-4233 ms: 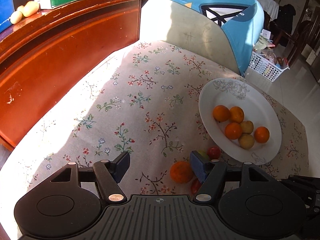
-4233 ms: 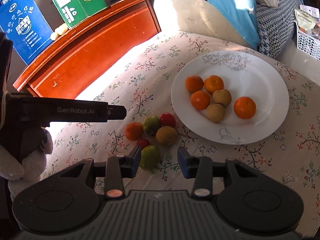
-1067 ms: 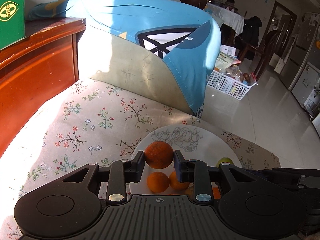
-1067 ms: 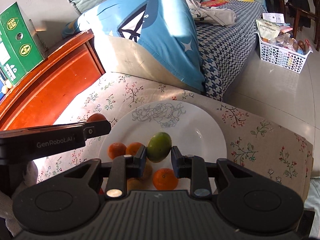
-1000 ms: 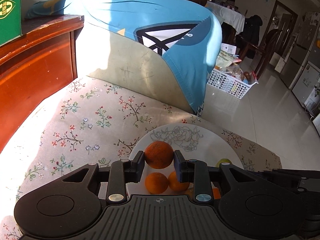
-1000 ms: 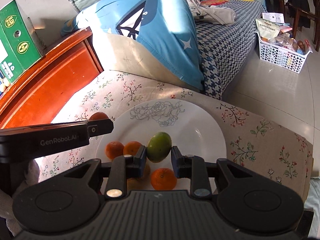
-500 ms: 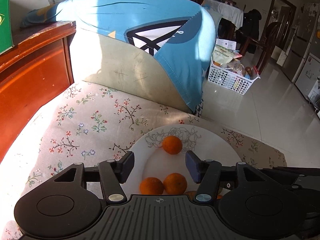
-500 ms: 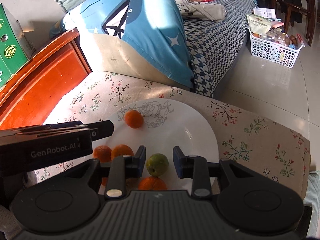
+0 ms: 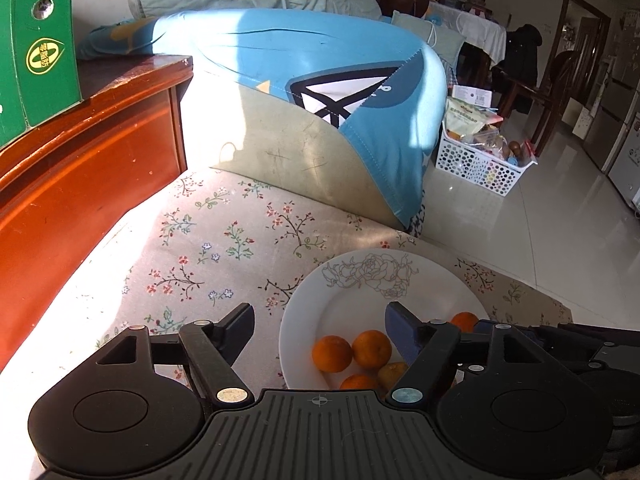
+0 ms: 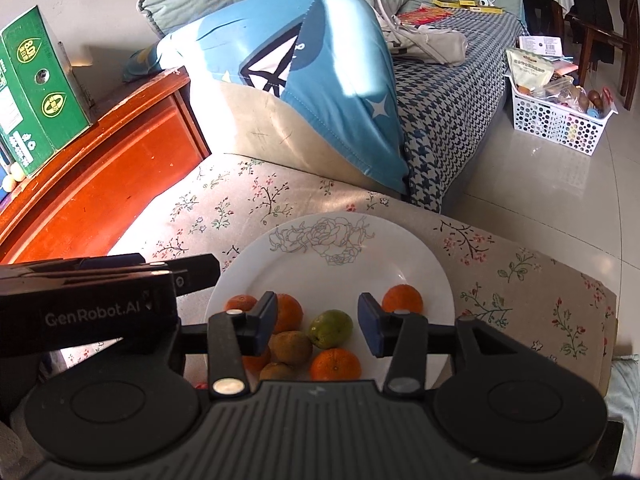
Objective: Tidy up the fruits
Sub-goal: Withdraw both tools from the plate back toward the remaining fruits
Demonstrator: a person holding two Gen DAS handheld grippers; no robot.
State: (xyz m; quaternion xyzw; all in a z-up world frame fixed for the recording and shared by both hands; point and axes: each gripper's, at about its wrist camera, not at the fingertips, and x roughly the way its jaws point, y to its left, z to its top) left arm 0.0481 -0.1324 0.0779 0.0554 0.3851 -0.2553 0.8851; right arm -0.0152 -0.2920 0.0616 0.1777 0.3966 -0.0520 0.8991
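Note:
A white plate point(image 10: 340, 256) with a rose drawing sits on the floral cloth and holds several oranges point(image 10: 335, 363), brownish fruits point(image 10: 289, 346) and a green fruit point(image 10: 331, 329). My right gripper point(image 10: 316, 322) is open and empty just above the green fruit. My left gripper point(image 9: 320, 330) is open wide and empty over the plate's point(image 9: 360, 280) left rim, with oranges point(image 9: 371, 349) between its fingers. The left gripper's body point(image 10: 100, 304) shows at the left of the right wrist view.
A red-brown wooden cabinet point(image 9: 80, 168) with a green box point(image 10: 36, 96) stands at the left. A blue and beige cushion point(image 9: 320, 92) rises behind the cloth. A white basket point(image 10: 560, 116) sits on the tiled floor at the right.
Both grippers held fruit a second ago, the left an orange, the right the green fruit. Both opened and the fruits now lie on the plate. Both grippers have drawn back and opened wider.

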